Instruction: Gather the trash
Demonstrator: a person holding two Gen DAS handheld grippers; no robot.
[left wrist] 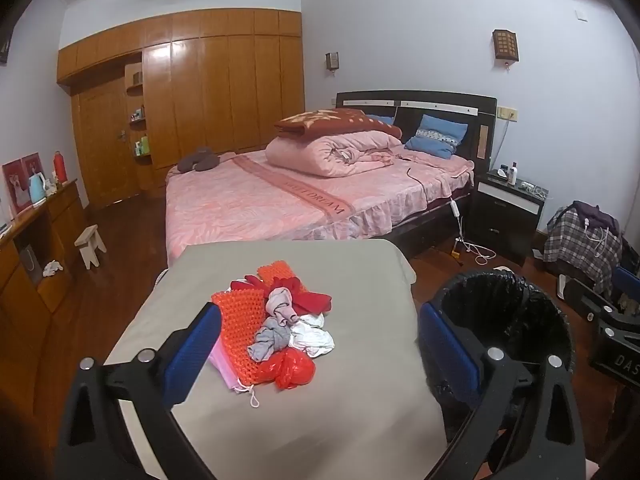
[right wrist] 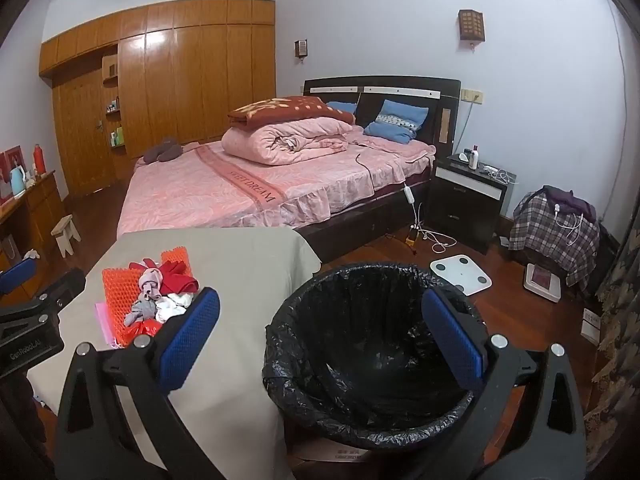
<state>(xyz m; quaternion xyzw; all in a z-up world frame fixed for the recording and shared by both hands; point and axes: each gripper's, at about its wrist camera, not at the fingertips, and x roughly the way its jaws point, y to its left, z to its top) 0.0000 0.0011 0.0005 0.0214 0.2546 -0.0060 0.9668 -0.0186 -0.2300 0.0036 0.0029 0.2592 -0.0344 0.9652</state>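
A heap of trash [left wrist: 280, 328] lies on a beige-covered table [left wrist: 340, 420]: orange foam netting [left wrist: 236, 332], a red plastic bag [left wrist: 290, 370], grey, white and red crumpled scraps, and a pink face mask [left wrist: 228, 372]. My left gripper [left wrist: 320, 344] hovers over the table's near side, open, with the heap just ahead of its blue pads. A bin lined with a black bag [right wrist: 372, 344] stands right of the table. My right gripper [right wrist: 320, 332] hangs open above the bin's near rim, empty. The heap [right wrist: 156, 300] lies to its left.
A pink bed [left wrist: 280, 200] stands behind the table, a dark nightstand [left wrist: 508, 212] to its right. A white scale [right wrist: 460, 272] and cables lie on the wooden floor. A plaid-covered chair [right wrist: 556, 232] is at far right, a wooden cabinet [left wrist: 36, 240] along the left wall.
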